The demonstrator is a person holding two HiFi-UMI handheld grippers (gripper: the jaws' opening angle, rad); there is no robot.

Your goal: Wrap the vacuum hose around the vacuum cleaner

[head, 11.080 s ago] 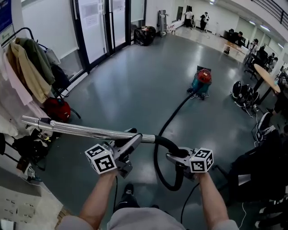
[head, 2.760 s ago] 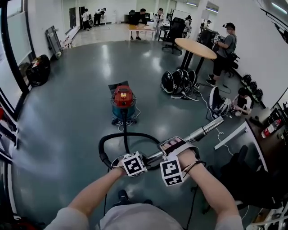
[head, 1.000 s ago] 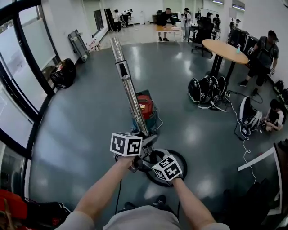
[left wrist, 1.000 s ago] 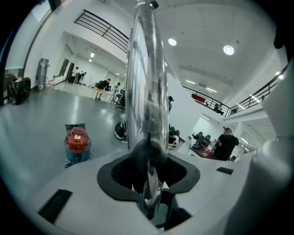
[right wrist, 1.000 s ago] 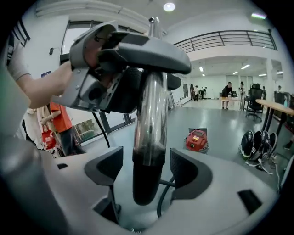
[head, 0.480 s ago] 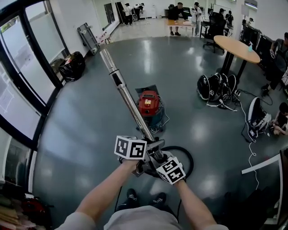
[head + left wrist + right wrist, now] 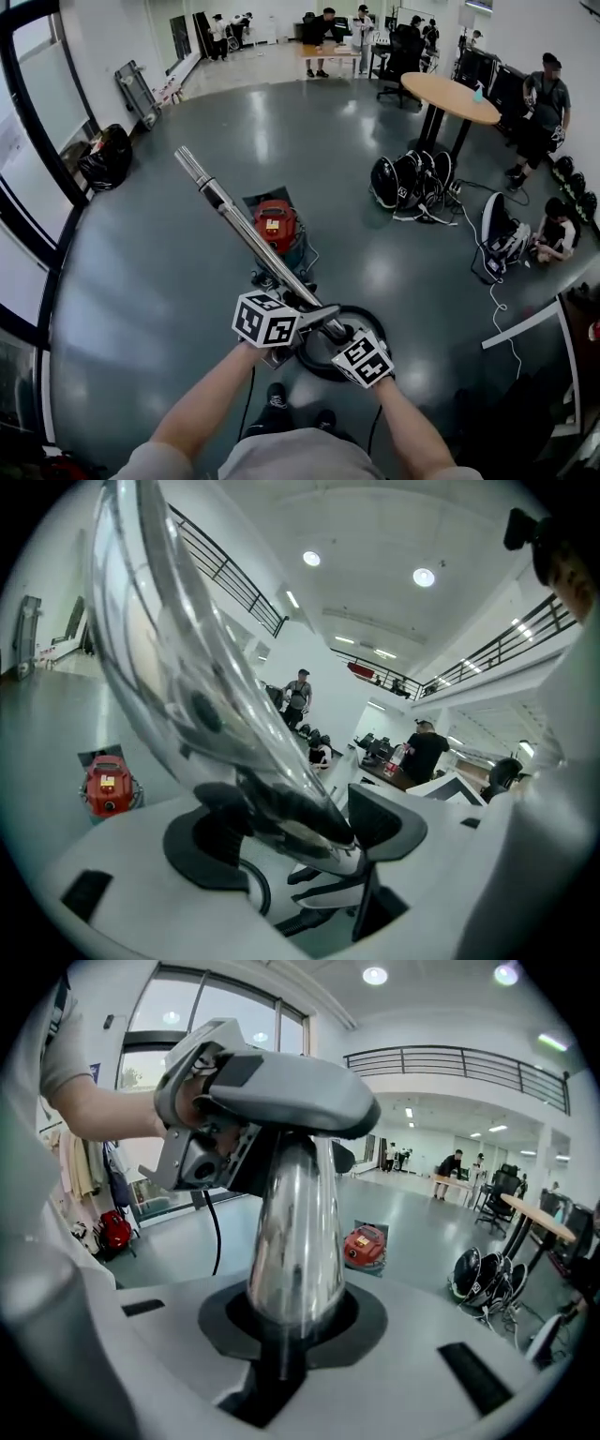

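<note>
The red and teal vacuum cleaner (image 7: 277, 225) (image 7: 105, 785) (image 7: 366, 1246) stands on the grey floor ahead of me. Its chrome wand (image 7: 234, 216) (image 7: 187, 649) (image 7: 295, 1232) slants up and to the left from my hands. The black hose (image 7: 314, 361) curls in a loop on the floor under them. My left gripper (image 7: 314, 319) (image 7: 291, 817) is opening, its jaws wide around the wand's lower end. Just below it my right gripper (image 7: 342, 333) (image 7: 292, 1321) is closing, with its pads pressed on the wand.
A round wooden table (image 7: 455, 94) and a pile of black helmets (image 7: 408, 178) stand at the right. A person (image 7: 553, 239) sits on the floor there, by a white cable (image 7: 492, 281). Black bags (image 7: 103, 155) lie by the left window wall.
The wand has swung down and to the left, from nearly upright to a low slant. My right gripper has closed on it below the left gripper, whose jaws have spread.
</note>
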